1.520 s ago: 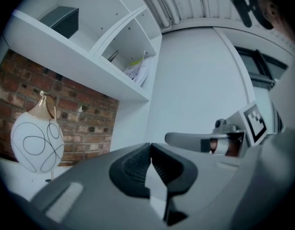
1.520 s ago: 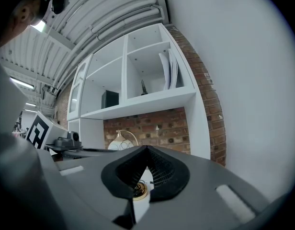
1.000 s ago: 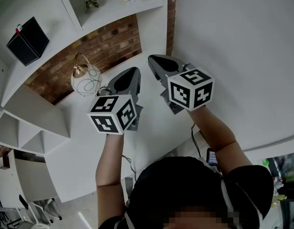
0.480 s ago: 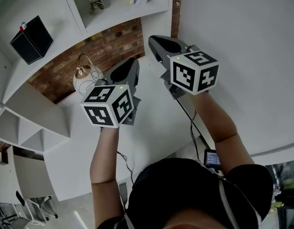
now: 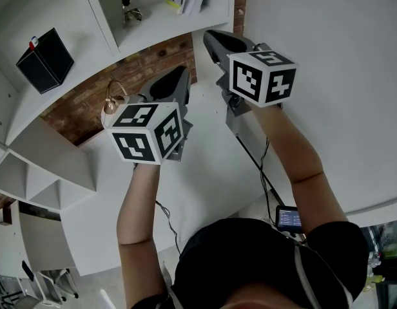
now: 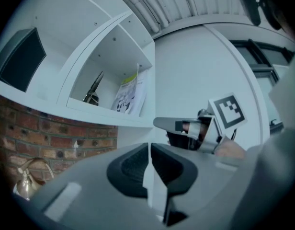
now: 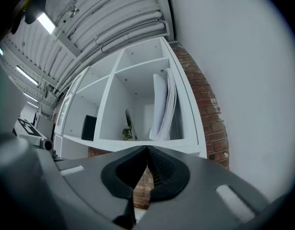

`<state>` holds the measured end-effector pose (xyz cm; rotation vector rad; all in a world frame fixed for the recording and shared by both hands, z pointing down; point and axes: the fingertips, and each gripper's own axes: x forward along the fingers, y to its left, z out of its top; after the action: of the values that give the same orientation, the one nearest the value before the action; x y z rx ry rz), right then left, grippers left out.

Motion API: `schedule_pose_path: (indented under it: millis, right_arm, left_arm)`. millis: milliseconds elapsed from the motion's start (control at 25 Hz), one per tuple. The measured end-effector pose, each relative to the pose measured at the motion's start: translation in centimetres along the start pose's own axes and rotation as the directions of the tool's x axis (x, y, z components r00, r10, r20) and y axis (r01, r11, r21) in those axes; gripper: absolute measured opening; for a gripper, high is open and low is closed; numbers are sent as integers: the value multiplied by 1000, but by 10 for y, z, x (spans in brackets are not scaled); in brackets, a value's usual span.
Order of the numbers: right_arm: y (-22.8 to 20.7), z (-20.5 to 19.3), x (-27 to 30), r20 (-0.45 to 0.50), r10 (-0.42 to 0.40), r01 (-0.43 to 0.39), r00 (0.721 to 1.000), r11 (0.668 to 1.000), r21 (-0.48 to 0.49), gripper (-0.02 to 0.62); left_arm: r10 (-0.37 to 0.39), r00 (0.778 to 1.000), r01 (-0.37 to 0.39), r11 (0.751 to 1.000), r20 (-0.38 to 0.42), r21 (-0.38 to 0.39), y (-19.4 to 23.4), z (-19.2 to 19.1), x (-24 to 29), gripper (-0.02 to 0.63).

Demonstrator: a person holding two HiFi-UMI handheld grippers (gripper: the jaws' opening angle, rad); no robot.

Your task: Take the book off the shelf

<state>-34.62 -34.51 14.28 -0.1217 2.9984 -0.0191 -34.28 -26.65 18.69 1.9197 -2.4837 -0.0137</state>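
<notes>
Standing on end, book (image 7: pixel 163 104) seemingly leans; left hand-held gripper (image 6: pixel 150 148), right hand-held gripper (image 7: pixel 147 150) closed, empty.

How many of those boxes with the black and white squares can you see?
2. The left cube sits on the left gripper. The right cube sits on the right gripper, higher up in the head view. No others show.

Walls: I see a plain white wall (image 5: pixel 334 44) beside a band of red brick (image 5: pixel 147 63).
Furniture: a white cubby shelf (image 5: pixel 102 18) set against the brick.
Light: a ceiling strip lamp (image 7: pixel 46 23), lit.
</notes>
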Motion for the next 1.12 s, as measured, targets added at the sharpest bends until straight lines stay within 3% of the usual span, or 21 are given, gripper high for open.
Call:
schedule_pose_path:
  millis: [280,480,760,1120]
  right_arm:
    - [-11,31,13,58,-33,31,998,999,31,23]
    - [-16,47,26,73,-45,41,996,998,46,94]
    - [-23,64,44,83,-56,48,995,994,97,243]
    - [-27,71,64,50,-110,104,993,988,112,292]
  left_arm:
    - [3,1000,-4,1000,11,11,10,20,8,8]
    - [-7,1000,6,999,10,32,9,32,16,8]
    - [-19,1000,19,999,5,40,10,39,21,8]
    - [-21,1000,20,999,17,43,23,49,20,8]
